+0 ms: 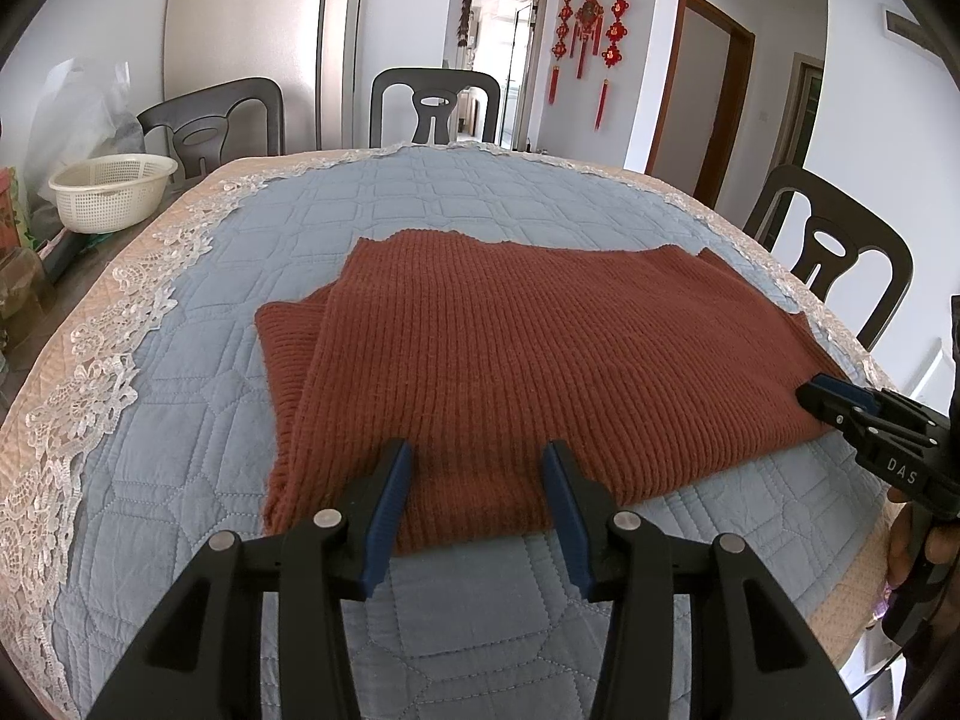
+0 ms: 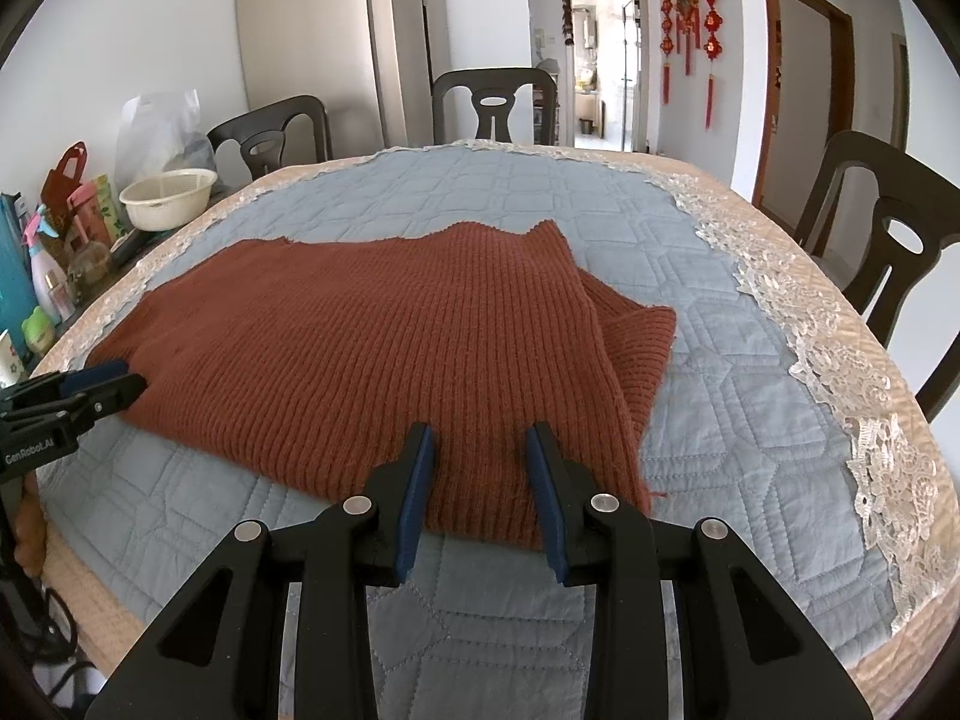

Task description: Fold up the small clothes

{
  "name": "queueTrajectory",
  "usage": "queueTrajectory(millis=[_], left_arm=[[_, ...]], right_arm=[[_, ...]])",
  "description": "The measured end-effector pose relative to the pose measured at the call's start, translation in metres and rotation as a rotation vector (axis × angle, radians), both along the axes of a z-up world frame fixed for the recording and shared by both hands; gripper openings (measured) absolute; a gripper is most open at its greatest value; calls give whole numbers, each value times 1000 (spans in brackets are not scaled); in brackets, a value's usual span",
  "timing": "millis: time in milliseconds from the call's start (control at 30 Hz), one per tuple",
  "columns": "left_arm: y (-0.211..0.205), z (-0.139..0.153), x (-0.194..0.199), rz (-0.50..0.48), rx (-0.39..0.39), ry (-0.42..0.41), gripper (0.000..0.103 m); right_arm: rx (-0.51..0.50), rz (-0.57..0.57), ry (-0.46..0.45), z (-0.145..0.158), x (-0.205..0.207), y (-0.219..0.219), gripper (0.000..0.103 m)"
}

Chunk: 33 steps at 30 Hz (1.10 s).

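Both tongs are reaching in low over the near edge of the rust-brown knitted sweater [image 1: 510,348]. Left tongs [image 1: 477,456] are standing wide apart, their blue-padded tips straddling the near hem toward the garment's left corner, gripping nothing. Right tongs [image 2: 480,438] are likewise spread, a little narrower, tips resting over the near hem close to the right corner, with only knit showing between them.

Lying folded and flat on the blue quilted cover [image 1: 420,204] of the worktop, the sweater is running its long axis left to right across both views, ribs running from the near hem to the far edge. A lower layer is poking out on each side: at the left in the left wrist view, at the right in the right wrist view.

From the left wrist camera, the right tongs are appearing side-on at the garment's right corner, with part of the holding hand [image 1: 912,540] visible below. From the right wrist camera, the left tongs [image 2: 114,381] are showing at the left corner, and bottles and bags [image 2: 54,252] are cluttering the left side. Further back, a white basket [image 1: 111,189], lace trim [image 2: 840,360], dark chairs [image 1: 435,105] and red knot hangings [image 1: 591,24] are filling the room.
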<state>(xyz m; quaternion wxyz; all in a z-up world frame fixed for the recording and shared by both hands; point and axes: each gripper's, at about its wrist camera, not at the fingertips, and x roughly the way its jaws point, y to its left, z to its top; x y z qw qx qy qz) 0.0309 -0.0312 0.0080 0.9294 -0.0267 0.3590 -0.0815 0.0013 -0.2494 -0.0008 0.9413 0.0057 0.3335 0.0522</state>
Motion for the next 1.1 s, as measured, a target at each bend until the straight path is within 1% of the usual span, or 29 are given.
queueTrajectory(millis=[267, 367, 433, 467, 567, 700, 767, 900, 933, 967, 1033, 1100], left_arm=[[0, 0, 0, 0, 2, 0, 48], [1, 0, 0, -11, -12, -1, 52], [2, 2, 1, -16, -13, 1, 52], [2, 3, 0, -18, -7, -2, 52], [0, 10, -2, -8, 19, -18, 52], [3, 23, -3, 32, 49, -62, 52], [8, 25, -1, 55, 65, -70, 52], [16, 17, 7, 93, 102, -42, 52], [17, 15, 7, 96, 108, -36, 52], [18, 12, 7, 96, 112, -32, 52], [18, 9, 6, 95, 117, -30, 53], [18, 8, 6, 92, 114, -31, 54]], right_arm=[[20, 2, 1, 1, 0, -2, 34], [-17, 11, 4, 3, 1, 4, 36], [-34, 25, 10, 5, 2, 8, 42], [-37, 34, 16, 6, 2, 11, 47], [-69, 44, 9, 11, 1, 20, 47], [-58, 107, -11, 20, 1, 40, 47], [-65, 146, -14, 22, 4, 54, 47], [-63, 193, 16, 16, 13, 74, 47], [-71, 200, 31, 12, 15, 78, 47], [-99, 203, 58, 5, 19, 83, 47], [-127, 201, 42, 2, 17, 86, 49], [-115, 200, 46, 2, 16, 84, 49]])
